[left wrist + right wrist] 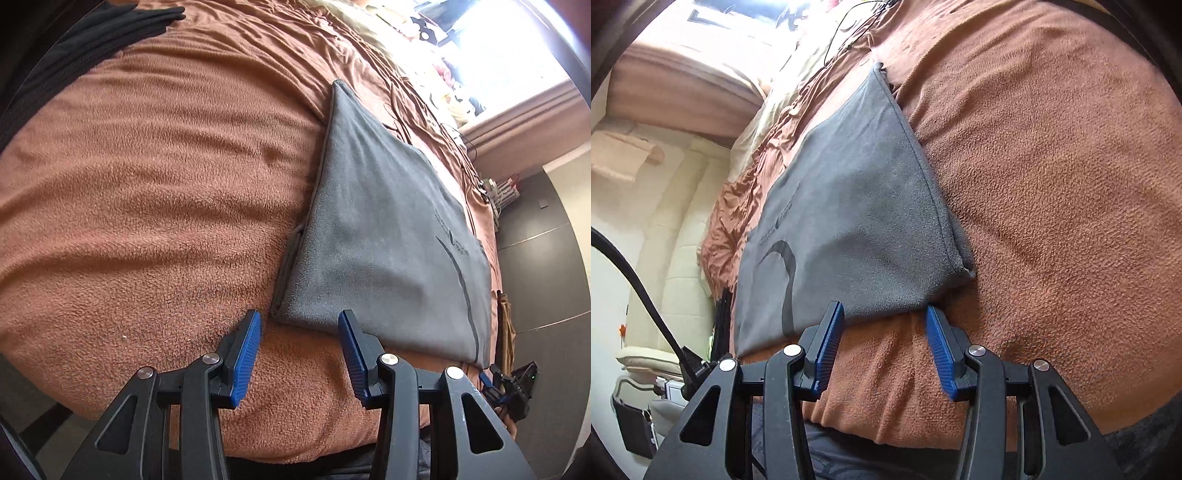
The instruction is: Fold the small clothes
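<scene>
A grey folded cloth [384, 236] with a dark curved logo lies flat on the brown fleece blanket [147, 192]. In the left wrist view my left gripper [300, 318] hovers open at the cloth's near left corner, blue pads apart, nothing between them. The right wrist view shows the same grey cloth [849, 221] on the blanket [1052, 184]. There my right gripper [884, 309] is open just short of the cloth's near edge by its right corner, its pads holding nothing.
A black garment [92, 40] lies at the blanket's far left corner. Crumpled bedding and cables [424, 85] run along the far side under a bright window. A black cable [635, 273] and a cream chair [646, 354] stand beside the bed.
</scene>
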A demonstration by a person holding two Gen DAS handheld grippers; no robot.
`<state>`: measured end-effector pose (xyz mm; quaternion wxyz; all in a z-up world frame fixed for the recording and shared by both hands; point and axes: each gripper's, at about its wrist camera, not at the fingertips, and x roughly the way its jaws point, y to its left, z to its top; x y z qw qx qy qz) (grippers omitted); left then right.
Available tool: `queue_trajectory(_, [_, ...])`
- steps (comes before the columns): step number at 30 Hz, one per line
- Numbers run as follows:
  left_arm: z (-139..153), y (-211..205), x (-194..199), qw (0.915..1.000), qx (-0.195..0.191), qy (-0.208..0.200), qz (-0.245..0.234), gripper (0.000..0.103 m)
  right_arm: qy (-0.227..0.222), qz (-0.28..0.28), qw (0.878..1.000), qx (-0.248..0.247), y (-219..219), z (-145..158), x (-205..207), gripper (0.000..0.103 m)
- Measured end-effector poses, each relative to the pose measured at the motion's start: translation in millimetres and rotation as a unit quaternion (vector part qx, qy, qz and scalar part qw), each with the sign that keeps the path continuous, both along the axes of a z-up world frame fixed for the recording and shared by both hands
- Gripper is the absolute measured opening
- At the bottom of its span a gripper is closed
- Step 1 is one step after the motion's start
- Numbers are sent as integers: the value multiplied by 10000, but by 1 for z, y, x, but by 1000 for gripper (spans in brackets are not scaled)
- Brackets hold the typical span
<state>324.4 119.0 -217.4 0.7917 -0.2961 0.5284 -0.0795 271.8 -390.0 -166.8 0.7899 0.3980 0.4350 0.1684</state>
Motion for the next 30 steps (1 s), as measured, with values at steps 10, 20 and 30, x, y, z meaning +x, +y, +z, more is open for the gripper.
queue_trajectory(10, [-10,0,9,9991,-374,26,193,46,-3,-232,9982,554,-10,-26,4,43])
queue_trajectory(20, [6,2,0,9969,-485,-566,248,37,-439,-369,9960,686,-11,-18,-15,43])
queue_trajectory(30, [-14,1,13,9987,-90,-267,419,17,-192,-561,9979,257,-3,-32,-14,25])
